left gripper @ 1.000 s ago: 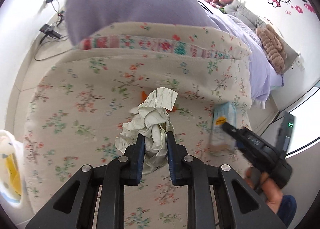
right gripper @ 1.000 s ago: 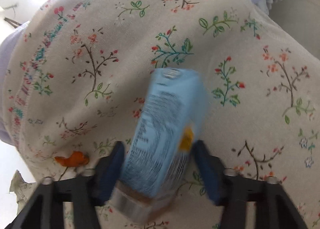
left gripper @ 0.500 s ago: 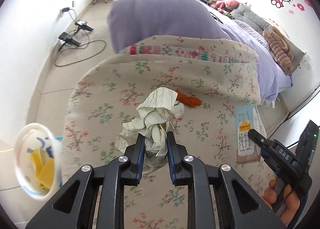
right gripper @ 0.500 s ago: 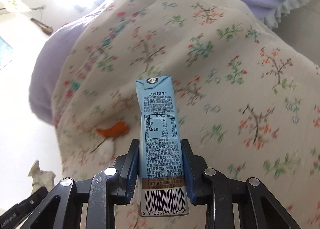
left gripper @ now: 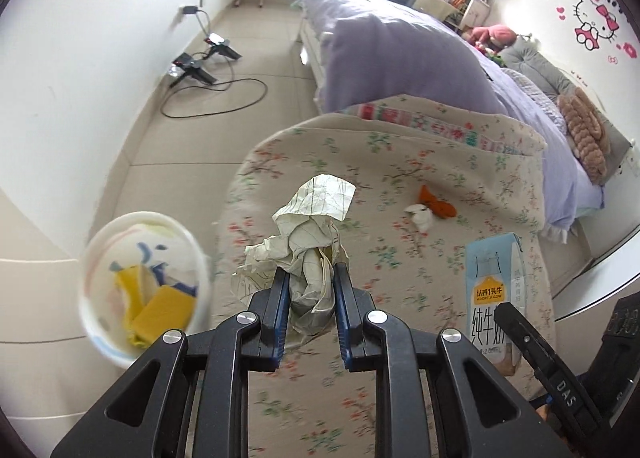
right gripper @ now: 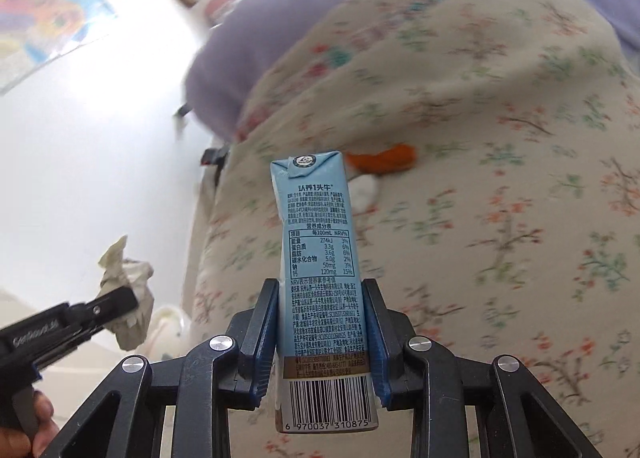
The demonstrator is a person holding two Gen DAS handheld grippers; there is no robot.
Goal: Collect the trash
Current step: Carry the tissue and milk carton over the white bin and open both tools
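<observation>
My left gripper (left gripper: 309, 275) is shut on a crumpled ball of lined paper (left gripper: 308, 234), held above the floral blanket (left gripper: 400, 186); the paper also shows in the right wrist view (right gripper: 128, 290). My right gripper (right gripper: 320, 286) is shut on a light blue milk carton (right gripper: 316, 250), held upright above the blanket; the carton also shows in the left wrist view (left gripper: 494, 282). A small white bin (left gripper: 140, 290) with yellow and blue scraps inside stands on the floor at the lower left. An orange peel (left gripper: 436, 204) and a white tissue wad (left gripper: 420, 214) lie on the blanket.
A purple duvet (left gripper: 400, 58) covers the bed beyond the blanket. Cables and black devices (left gripper: 200, 66) lie on the tiled floor by the left wall. A plush toy (left gripper: 584, 126) lies at the bed's right. A white rounded edge (left gripper: 600, 270) runs at the far right.
Both grippers have lifted and pulled back from the blanket with their items. The right gripper closed on the carton and raised it upright. The white bin has come further into the left wrist view.
</observation>
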